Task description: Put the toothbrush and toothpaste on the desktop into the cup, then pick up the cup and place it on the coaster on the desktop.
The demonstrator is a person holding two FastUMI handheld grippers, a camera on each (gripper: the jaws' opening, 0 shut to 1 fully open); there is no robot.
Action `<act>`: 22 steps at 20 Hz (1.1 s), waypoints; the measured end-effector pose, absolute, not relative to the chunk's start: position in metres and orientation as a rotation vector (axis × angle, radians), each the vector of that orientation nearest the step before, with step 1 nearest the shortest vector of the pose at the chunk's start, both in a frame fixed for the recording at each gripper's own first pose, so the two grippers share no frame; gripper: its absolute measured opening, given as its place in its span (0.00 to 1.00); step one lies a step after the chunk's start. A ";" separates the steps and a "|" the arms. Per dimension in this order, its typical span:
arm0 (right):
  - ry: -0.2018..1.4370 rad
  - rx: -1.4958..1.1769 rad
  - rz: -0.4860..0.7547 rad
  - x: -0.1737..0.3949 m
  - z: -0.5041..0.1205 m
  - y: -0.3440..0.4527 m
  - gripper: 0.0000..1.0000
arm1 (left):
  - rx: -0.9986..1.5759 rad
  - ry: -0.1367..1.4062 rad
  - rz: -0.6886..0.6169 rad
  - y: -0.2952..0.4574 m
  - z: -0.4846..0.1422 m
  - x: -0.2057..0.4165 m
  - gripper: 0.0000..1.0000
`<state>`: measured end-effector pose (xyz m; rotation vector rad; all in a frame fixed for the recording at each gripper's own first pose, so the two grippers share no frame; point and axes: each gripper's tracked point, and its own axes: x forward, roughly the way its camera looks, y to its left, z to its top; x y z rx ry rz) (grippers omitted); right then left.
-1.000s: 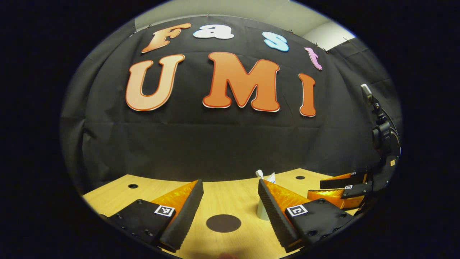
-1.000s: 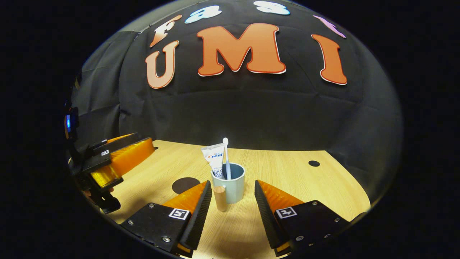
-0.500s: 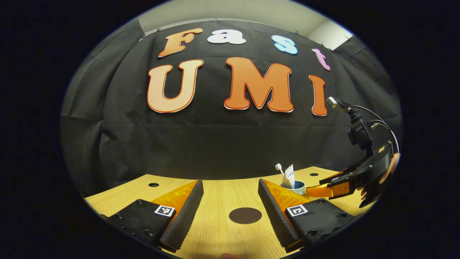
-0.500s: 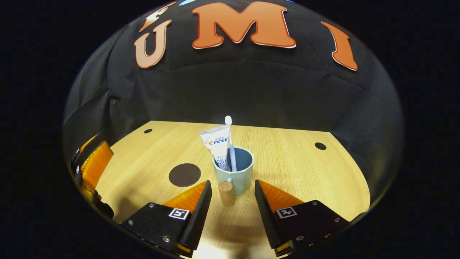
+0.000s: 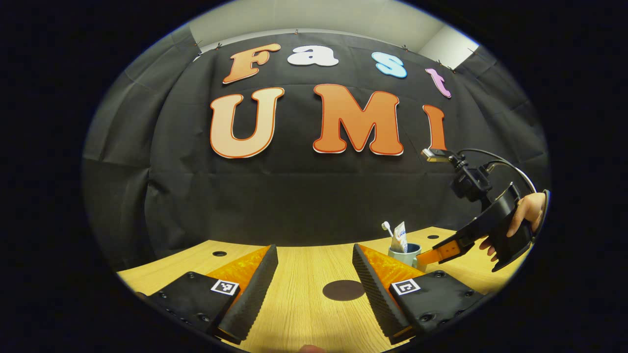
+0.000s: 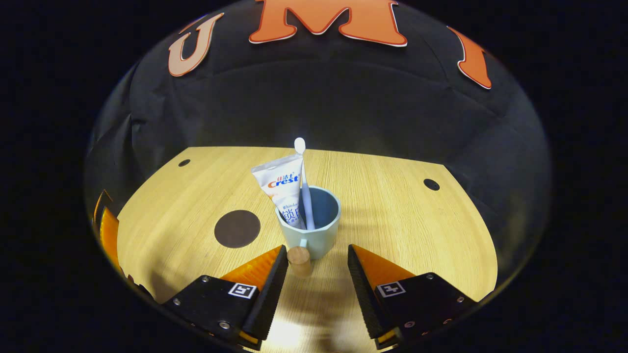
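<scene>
Toothbrush point(image 6: 305, 189) and toothpaste point(image 6: 283, 189) already in cup point(image 6: 310, 229); your right gripper point(image 6: 314, 267) and left gripper point(image 5: 314, 279) both gape, coaster point(image 6: 237, 228) move pending

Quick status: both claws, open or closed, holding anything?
Left claw: open, empty, above the coaster.
Right claw: open, empty, either side of the cup handle.

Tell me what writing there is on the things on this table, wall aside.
Toothpaste tube: a printed label, not quoted here; its smaller print is too blurred to read.
Square tags on the right gripper: coded patterns, no words.
Cup, toothbrush, coaster: no writing visible.
</scene>
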<state>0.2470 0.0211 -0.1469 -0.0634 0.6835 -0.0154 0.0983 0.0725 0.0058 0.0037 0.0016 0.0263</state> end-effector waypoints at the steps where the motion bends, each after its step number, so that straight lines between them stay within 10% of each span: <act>1: 0.695 -0.062 -0.017 0.247 -0.148 0.022 0.74 | -0.002 0.006 0.025 0.072 0.003 0.097 0.99; 16: 0.960 -0.064 -0.044 0.266 -0.191 0.023 0.71 | -0.037 0.020 0.012 0.077 -0.011 0.082 0.96; 22: 0.997 -0.052 -0.020 0.264 -0.207 0.031 0.45 | -0.043 0.041 0.016 0.082 -0.020 0.081 0.99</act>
